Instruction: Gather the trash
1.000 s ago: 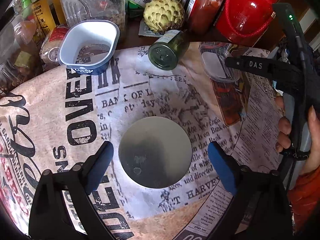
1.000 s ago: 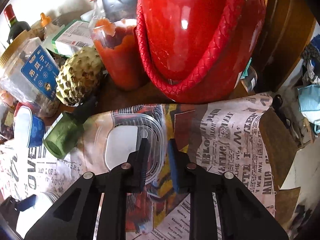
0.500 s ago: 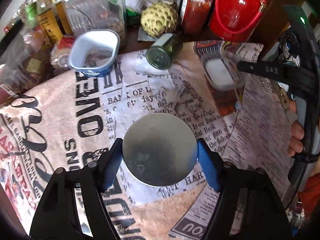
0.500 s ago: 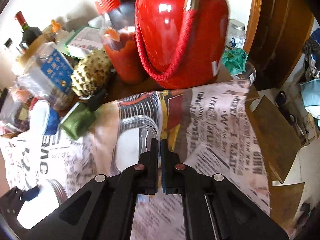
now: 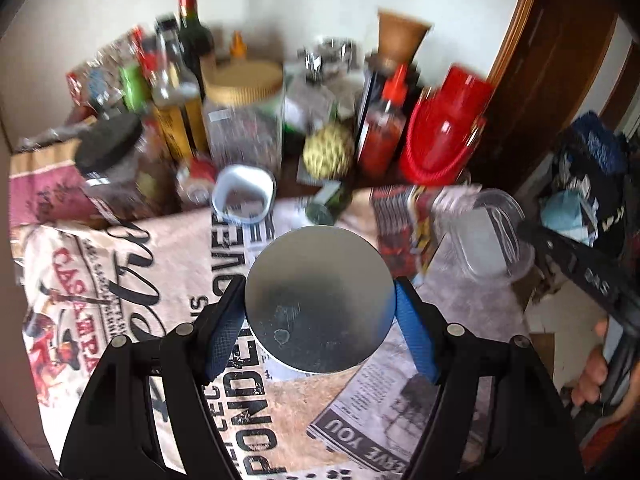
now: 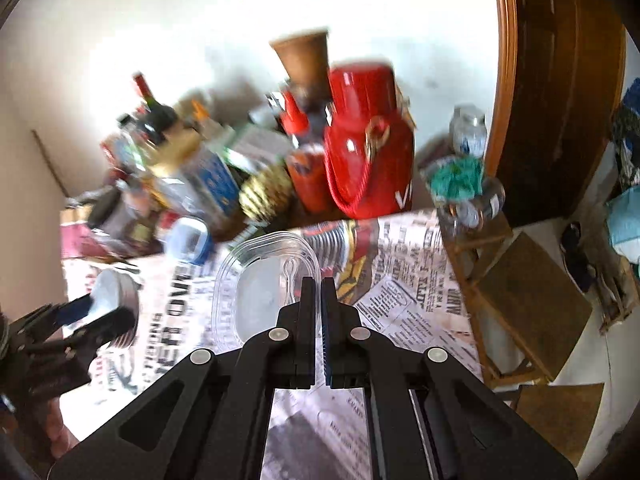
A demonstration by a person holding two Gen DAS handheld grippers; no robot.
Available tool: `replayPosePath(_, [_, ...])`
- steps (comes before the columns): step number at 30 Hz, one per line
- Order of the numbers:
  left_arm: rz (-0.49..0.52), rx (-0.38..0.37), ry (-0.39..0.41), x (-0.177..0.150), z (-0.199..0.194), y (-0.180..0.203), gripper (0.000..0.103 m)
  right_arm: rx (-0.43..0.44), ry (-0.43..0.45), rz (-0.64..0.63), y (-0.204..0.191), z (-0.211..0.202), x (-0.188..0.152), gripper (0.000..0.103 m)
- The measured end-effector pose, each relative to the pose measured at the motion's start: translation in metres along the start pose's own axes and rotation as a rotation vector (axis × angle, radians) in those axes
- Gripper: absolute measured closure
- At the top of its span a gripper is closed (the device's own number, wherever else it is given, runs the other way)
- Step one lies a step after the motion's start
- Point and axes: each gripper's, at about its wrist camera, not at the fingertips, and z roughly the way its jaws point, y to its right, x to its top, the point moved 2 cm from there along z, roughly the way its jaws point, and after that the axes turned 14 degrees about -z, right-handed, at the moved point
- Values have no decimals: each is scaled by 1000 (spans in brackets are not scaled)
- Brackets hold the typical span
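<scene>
- Left gripper (image 5: 320,312) clamps the round tin can (image 5: 318,300), lifted above the printed tablecloth (image 5: 132,280).
- Right gripper (image 6: 318,292) pinches the clear plastic container (image 6: 260,276) rim, at two o'clock from the can.

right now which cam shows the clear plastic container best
The right wrist view: the clear plastic container sits centred, its rim pinched by the shut right gripper. The left wrist view shows it blurred near the right edge.
</scene>
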Motion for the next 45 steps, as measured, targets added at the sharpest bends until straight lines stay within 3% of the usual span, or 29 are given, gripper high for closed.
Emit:
replayPosePath(8, [-84,1,184,-19,-95,22,31,82,188,-88,-6,-93,7,101])
replayPosePath(17, [-150,10,339,-88,-196,44,31,136,291,-208,-19,-166,-16,101])
replayPosePath(28, [-142,-7,401,-143,-267,35,31,134,344,-202,-46,-228,-58,101])
replayPosePath(35, [-117,-46,393,-186,-304,3,31,77,342,-164,-86,-253,-97,101])
replayPosePath(45, [-83,-75,352,-278,-360,-61,31,14,317,-109,-142,-293,-176,101])
